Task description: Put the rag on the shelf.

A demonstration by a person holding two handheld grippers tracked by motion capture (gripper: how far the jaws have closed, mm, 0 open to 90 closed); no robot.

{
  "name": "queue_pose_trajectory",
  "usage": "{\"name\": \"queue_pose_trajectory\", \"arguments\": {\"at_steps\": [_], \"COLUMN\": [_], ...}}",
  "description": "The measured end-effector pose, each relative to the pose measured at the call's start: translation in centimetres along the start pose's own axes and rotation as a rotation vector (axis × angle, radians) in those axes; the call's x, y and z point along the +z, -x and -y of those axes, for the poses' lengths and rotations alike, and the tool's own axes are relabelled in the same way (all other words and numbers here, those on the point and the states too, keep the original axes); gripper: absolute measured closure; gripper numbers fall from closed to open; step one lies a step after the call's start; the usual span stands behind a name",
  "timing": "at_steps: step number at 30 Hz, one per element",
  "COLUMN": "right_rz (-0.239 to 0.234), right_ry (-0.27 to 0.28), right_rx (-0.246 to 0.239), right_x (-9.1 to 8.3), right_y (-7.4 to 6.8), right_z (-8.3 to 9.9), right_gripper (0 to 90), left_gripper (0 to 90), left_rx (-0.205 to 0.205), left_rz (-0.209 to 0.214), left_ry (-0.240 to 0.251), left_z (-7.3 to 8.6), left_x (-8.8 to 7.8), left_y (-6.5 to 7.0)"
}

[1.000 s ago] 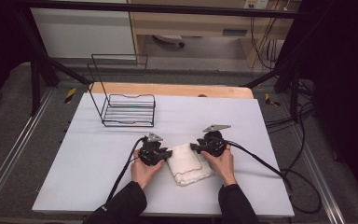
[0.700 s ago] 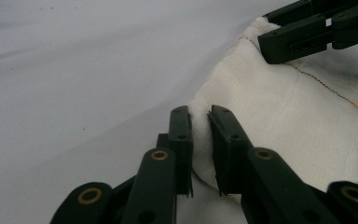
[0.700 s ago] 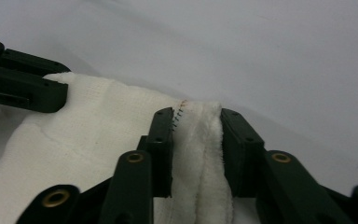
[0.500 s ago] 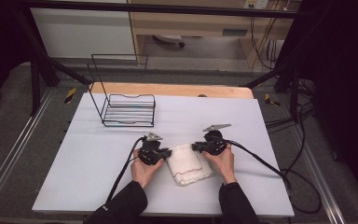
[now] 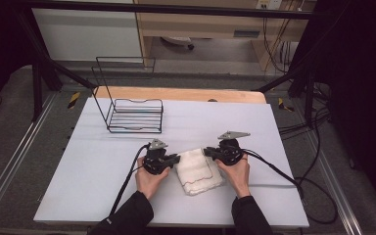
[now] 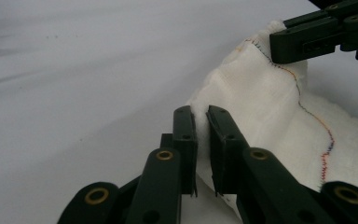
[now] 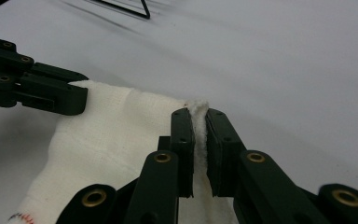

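Note:
A folded white cloth (image 5: 196, 172) with a line of coloured stitching lies on the white table (image 5: 93, 171), near its front middle. My left gripper (image 5: 177, 158) is shut on the cloth's far left corner; in the left gripper view its jaws (image 6: 201, 113) pinch a fold of the cloth (image 6: 270, 107). My right gripper (image 5: 206, 152) is shut on the far right corner, where the cloth (image 7: 121, 135) bulges up between its jaws (image 7: 198, 114). Both pairs of jaws have just been closing onto the cloth. Each gripper view also shows the other gripper on its own corner.
A black wire rack (image 5: 134, 115) stands at the table's back left. A wooden board (image 5: 176, 94) runs along the far edge. Cables (image 5: 284, 176) trail from the right gripper over the table's right side, and another cable (image 5: 127, 181) runs from the left gripper toward the front.
Both grippers have closed on the cloth's far corners. The right hand has risen slightly, pulling its corner up; the left hand has stayed in place.

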State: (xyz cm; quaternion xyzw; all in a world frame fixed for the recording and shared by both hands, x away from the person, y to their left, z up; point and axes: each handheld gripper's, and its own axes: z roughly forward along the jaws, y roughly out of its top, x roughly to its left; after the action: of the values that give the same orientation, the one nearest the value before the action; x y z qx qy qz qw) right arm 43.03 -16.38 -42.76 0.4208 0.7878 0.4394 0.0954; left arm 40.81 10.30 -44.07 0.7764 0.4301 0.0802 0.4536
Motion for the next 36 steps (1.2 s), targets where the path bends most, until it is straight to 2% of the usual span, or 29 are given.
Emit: {"name": "queue_pose_trajectory", "arguments": {"at_steps": [9,16,24,36], "right_rz": [0.007,0.01,0.018,0.045], "right_ry": [0.06,0.134,0.175,0.294], "right_rx": [-0.025,-0.034,-0.044,-0.076], "right_x": [-1.7,-3.4,-4.6,-6.6], "right_y": [-0.7,-1.2,-1.5,-2.6], "right_z": [0.1,0.1,0.1,-0.4], "right_gripper": [82.7,82.7,82.7,82.8], "left_gripper": [81.8,81.8,81.8,81.9], "left_rx": [0.031,0.06,0.091,0.134], "left_rz": [0.023,0.037,0.045,0.057], "left_ry": [0.07,0.118,0.166,0.258], "left_z": [-0.3,-0.7,-1.4,-2.4], "left_x": [-1.1,-2.1,-3.1,-4.7], "left_y": [0.9,1.6,2.6,3.5]}}
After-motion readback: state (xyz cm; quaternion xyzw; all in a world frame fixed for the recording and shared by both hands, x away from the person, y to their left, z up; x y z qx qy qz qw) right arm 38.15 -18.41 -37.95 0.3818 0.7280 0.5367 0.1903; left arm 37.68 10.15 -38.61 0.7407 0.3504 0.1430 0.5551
